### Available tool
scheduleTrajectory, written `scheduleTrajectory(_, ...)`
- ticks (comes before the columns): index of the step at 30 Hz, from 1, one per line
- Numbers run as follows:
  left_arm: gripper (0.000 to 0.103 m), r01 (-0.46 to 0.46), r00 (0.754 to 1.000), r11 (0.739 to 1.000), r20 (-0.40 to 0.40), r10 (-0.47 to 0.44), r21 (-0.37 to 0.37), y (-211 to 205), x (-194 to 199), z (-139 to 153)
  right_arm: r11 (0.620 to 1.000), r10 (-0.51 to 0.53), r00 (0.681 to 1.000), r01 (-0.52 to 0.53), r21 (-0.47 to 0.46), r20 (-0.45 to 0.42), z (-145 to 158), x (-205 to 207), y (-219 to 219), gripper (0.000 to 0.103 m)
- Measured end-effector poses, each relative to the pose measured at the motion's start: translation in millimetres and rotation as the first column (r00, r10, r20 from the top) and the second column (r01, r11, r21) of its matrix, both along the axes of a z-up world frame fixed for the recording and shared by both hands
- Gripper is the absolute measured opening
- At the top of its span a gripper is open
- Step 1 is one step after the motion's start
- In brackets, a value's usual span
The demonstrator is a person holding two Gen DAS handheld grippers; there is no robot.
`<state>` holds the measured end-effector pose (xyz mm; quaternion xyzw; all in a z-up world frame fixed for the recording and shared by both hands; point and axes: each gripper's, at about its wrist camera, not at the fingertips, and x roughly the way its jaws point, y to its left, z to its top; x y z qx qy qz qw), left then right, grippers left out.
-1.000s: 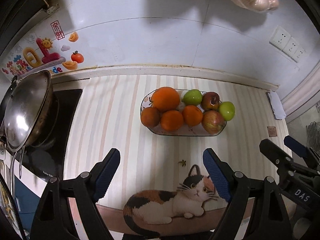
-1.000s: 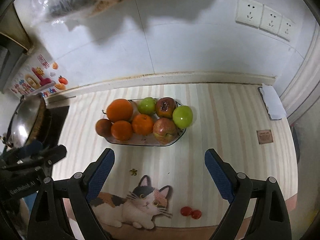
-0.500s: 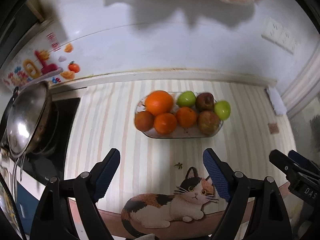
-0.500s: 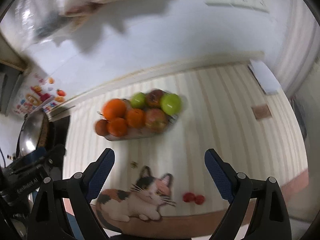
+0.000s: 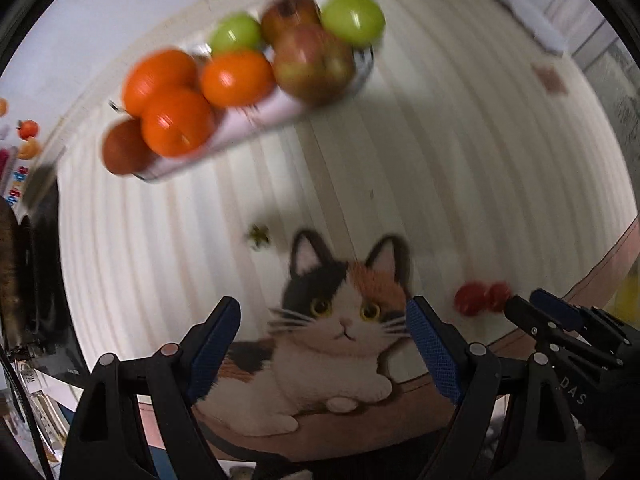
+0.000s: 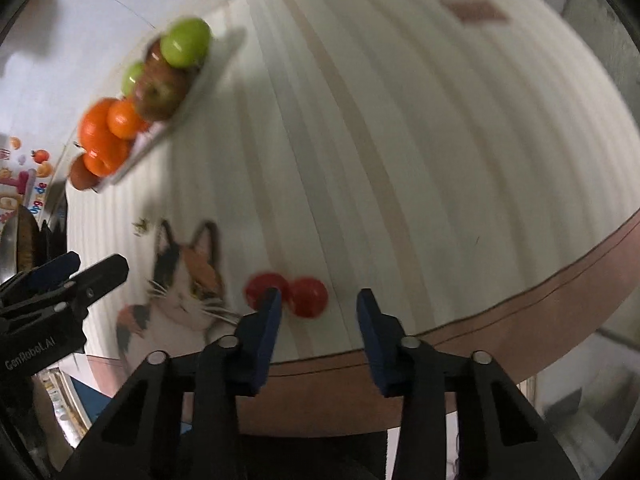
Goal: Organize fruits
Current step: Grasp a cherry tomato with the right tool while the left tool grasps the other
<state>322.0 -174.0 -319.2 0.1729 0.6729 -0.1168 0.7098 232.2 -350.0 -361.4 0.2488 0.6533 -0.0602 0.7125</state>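
Note:
Two small red fruits [image 6: 286, 294] lie together on the striped mat near its front edge; they also show in the left wrist view [image 5: 480, 298]. My right gripper [image 6: 318, 312] is open and empty, just in front of them, its left finger overlapping the left fruit. A glass tray [image 5: 256, 120] holds several oranges, green apples and red apples at the back; it also shows in the right wrist view [image 6: 148, 144]. My left gripper [image 5: 324, 330] is open and empty above the cat picture [image 5: 340, 312]. Both views are blurred.
A steel pan [image 6: 16, 240] and dark stove sit at the left. The counter's brown front edge [image 6: 520, 308] runs close under my right gripper. A small brown tag [image 6: 474, 10] and a white cloth lie at the far right.
Both grippers have dropped and tilted toward the mat's front. My right gripper has closed in on the two red fruits and its jaws have narrowed. The tray now looks farther off.

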Motion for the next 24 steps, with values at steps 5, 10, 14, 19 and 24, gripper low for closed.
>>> scheduleTrajectory(5,0.085,-0.012,0.997,1.0,-0.08,0.011,-0.011,2,-3,-20,0.998,0.001,1.0,-0.002,0.059,0.01,-22,-6,8,0.036)
scheduleTrajectory(10,0.085,-0.018,0.994,0.998,-0.107,0.011,-0.057,1,-3,-20,0.998,-0.001,0.998,-0.003,0.065,0.058,-21,3,11,0.03)
scheduleTrajectory(14,0.085,-0.025,0.992,0.996,-0.127,0.015,-0.084,-4,-4,-19,0.995,0.004,0.998,-0.01,0.094,0.071,-22,7,10,0.029)
scheduleTrajectory(19,0.085,-0.037,0.983,0.991,-0.182,0.014,-0.125,-16,-2,-24,0.996,0.03,0.996,-0.036,0.079,0.085,-18,5,11,0.026)
scheduleTrajectory(24,0.085,-0.042,0.979,0.988,-0.205,0.01,-0.151,-23,2,-30,0.999,-0.003,0.993,-0.001,0.033,0.118,-2,-10,2,0.026)
